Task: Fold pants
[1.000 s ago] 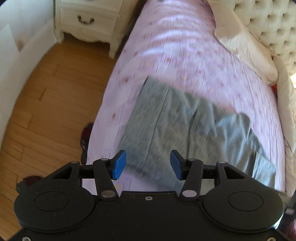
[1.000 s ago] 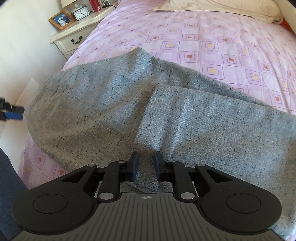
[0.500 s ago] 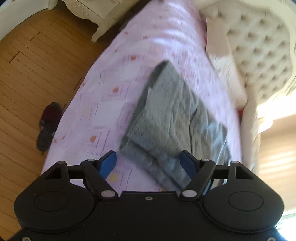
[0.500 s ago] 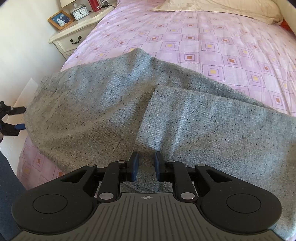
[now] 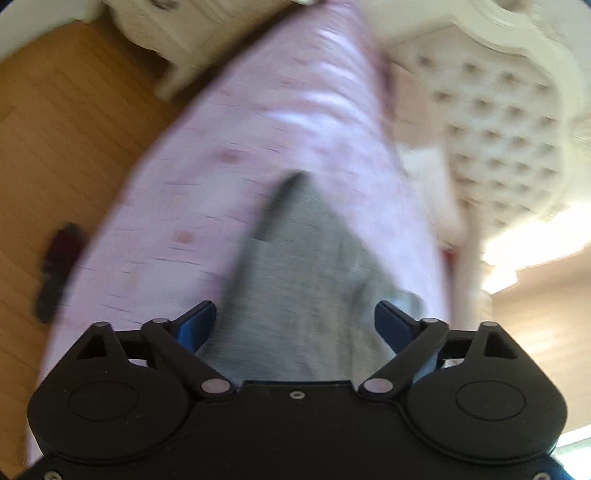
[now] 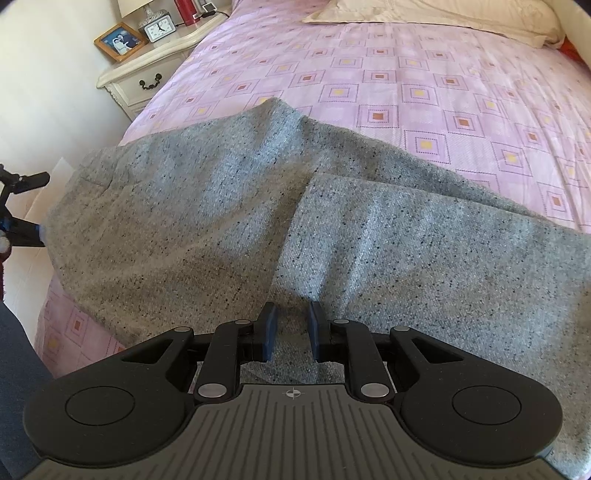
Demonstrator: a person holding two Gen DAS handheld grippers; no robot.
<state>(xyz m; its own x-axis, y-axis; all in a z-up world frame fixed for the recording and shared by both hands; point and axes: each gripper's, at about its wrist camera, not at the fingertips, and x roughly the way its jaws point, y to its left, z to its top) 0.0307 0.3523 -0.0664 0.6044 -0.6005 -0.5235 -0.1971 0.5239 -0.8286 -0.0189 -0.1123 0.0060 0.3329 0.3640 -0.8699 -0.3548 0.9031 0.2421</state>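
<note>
Pink bedspread [image 6: 424,92] | grey pants [image 6: 221,206] | no legible writing

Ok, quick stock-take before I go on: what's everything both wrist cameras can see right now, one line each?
pants: one, speckled grey, spread on the bed with one leg folded over
bedspread: one, pink with square pattern, covers the bed
pillow: one, cream, at the head of the bed
headboard: one, cream, tufted, behind the pillow
nightstand: one, white, beside the bed
photo frame: one, wooden, on the nightstand
clock: one, white face, beside the frame
bottle: one, red, behind the clock
shoe: one, dark, on the wooden floor
left tongs: blue pads, wide open, over the pants' edge
right tongs: dark pads, gripping a fold of the pants
</note>
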